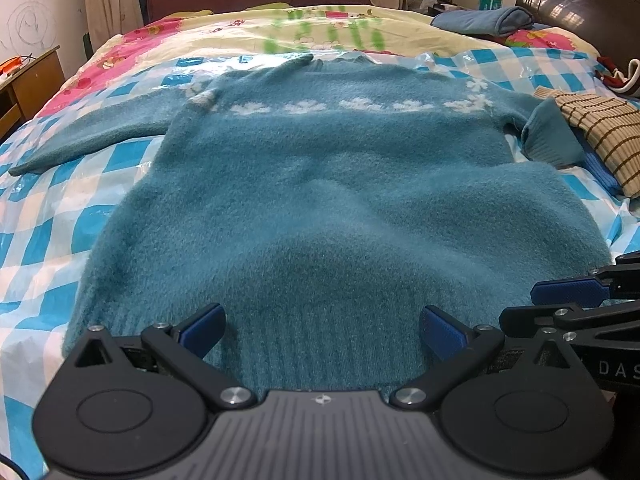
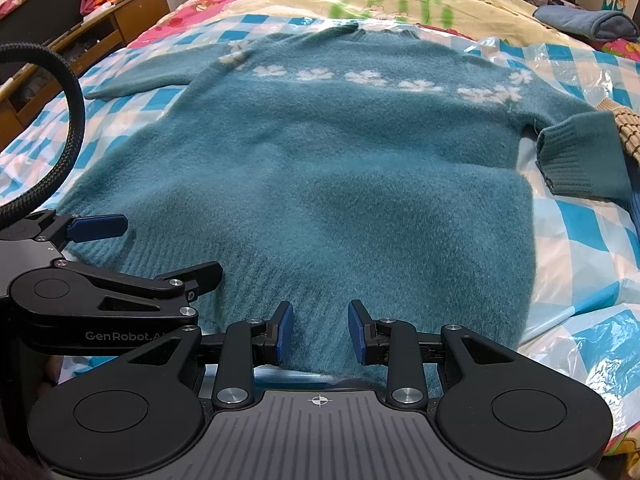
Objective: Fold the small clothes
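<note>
Nearest, both grippers hover at the ribbed hem of the teal sweater (image 1: 320, 200): the left gripper (image 1: 322, 330) with jaws spread wide, the right gripper (image 2: 320, 330) with jaws parted narrowly, neither gripping the knit. Beyond them the sweater lies flat, front up, on the blue-checked plastic sheet (image 1: 52, 216). Right of the sweater, a striped beige garment (image 1: 600, 132) touches its folded-back cuff. Farther off lies a folded blue cloth (image 1: 486, 20).

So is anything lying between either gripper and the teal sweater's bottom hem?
Nothing visible. The left gripper and right gripper both stand open right at the ribbed hem of the teal sweater, nothing on top. The striped garment lies off by the folded-in sleeve.
</note>
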The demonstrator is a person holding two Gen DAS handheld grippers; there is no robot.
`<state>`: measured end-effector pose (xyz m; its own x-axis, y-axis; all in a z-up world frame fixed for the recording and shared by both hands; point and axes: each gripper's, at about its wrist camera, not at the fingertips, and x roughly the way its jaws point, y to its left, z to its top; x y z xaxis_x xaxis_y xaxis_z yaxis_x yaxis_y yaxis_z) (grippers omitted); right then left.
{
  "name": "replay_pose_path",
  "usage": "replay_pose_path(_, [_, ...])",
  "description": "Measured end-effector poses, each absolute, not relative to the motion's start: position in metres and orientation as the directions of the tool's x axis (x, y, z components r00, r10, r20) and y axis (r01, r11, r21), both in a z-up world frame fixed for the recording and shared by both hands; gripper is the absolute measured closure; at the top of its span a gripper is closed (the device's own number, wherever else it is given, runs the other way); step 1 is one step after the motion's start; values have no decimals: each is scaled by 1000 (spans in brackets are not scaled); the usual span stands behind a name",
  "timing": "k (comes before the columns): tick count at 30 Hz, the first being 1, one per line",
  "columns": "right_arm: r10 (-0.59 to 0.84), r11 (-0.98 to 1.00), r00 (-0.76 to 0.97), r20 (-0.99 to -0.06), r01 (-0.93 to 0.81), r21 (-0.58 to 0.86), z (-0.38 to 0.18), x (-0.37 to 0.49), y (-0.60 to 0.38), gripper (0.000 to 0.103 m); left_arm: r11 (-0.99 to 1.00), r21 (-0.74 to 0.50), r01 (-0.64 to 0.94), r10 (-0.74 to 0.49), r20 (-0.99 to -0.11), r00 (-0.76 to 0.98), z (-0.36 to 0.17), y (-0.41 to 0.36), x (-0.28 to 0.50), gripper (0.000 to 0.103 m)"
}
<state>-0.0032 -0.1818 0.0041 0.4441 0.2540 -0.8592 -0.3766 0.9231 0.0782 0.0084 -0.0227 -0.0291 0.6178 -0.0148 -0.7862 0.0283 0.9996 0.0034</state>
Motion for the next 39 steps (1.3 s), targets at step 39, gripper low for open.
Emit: replay_pose_path(39, [269,928,429,-862,-356,113,3,2,-185,72,999,11,30,-10,-791,612,-27,-29,17,0])
